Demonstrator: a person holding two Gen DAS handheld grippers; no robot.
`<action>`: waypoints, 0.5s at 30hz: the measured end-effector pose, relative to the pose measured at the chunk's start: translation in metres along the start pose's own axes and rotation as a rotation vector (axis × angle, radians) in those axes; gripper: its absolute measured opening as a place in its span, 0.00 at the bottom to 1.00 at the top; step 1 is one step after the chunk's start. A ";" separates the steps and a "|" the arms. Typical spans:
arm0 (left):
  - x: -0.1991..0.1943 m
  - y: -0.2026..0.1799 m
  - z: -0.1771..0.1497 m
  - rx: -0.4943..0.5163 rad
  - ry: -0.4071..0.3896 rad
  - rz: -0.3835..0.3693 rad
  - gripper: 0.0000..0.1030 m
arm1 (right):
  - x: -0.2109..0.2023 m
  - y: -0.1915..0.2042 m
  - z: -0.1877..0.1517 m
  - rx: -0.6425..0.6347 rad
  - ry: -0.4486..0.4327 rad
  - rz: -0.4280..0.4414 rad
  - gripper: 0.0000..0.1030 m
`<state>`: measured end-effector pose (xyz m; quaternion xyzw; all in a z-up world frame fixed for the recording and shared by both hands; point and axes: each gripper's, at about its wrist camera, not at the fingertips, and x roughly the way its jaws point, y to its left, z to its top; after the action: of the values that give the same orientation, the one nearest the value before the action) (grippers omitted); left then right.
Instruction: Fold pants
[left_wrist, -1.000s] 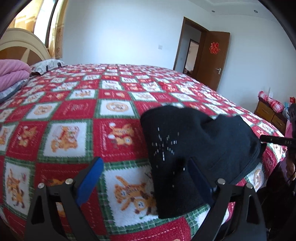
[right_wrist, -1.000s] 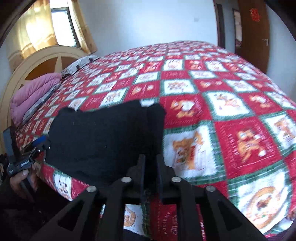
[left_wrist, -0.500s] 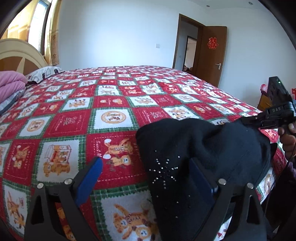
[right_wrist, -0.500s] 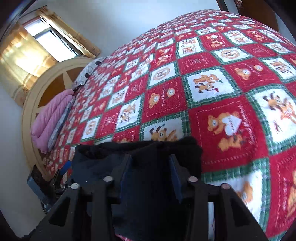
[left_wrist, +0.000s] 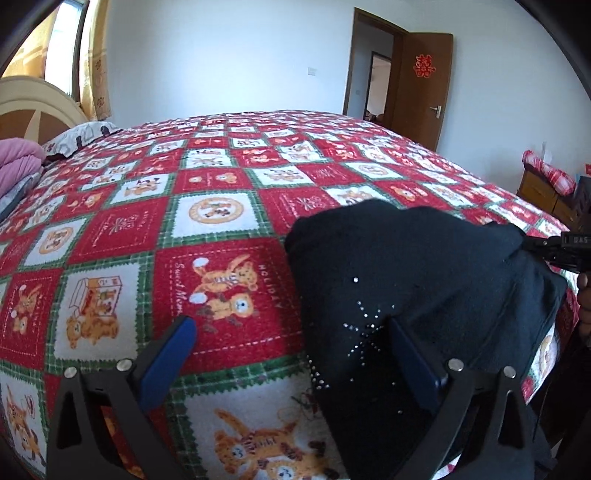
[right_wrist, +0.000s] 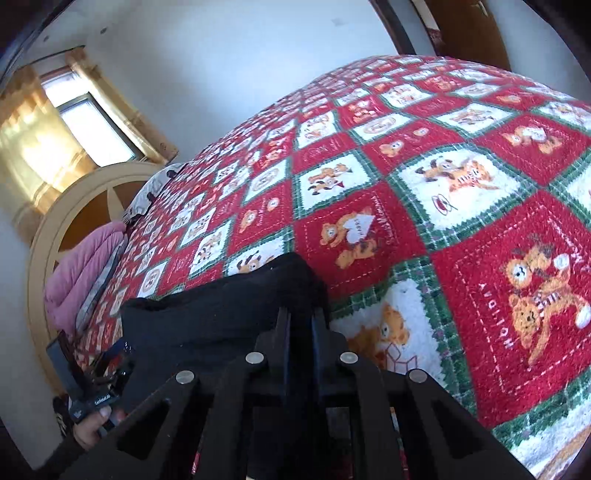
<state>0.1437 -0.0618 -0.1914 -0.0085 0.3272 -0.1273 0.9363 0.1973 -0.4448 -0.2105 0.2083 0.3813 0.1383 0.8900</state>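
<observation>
Pants (left_wrist: 424, 280) lie bunched at the bed's (left_wrist: 229, 221) near edge. Right tool (right_wrist: 300, 325), apart half a sec ago, is now clamped on the black cloth w/ a fold between its pads. Left tool (left_wrist: 291, 350) is opening wide (one finger over the fabric, nothing pinched). Probably next fold starts from the right corner.

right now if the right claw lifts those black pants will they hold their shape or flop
Likely flop: the black pants lie in soft folds and drape off the bedspread edge. Probably light, since the shut right claw bunches them. The fleecy spread may drag them.
</observation>
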 end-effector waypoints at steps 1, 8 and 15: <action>-0.001 0.002 0.002 -0.004 -0.009 0.010 1.00 | -0.004 0.005 0.002 -0.018 -0.007 -0.005 0.09; -0.009 0.014 0.028 -0.003 -0.094 0.043 1.00 | -0.015 0.016 0.007 -0.098 -0.031 -0.101 0.39; 0.000 -0.001 0.062 0.091 -0.123 -0.166 0.85 | -0.016 0.028 0.027 -0.107 -0.037 -0.025 0.39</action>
<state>0.1809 -0.0673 -0.1425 -0.0009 0.2611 -0.2182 0.9403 0.2037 -0.4344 -0.1705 0.1582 0.3594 0.1432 0.9085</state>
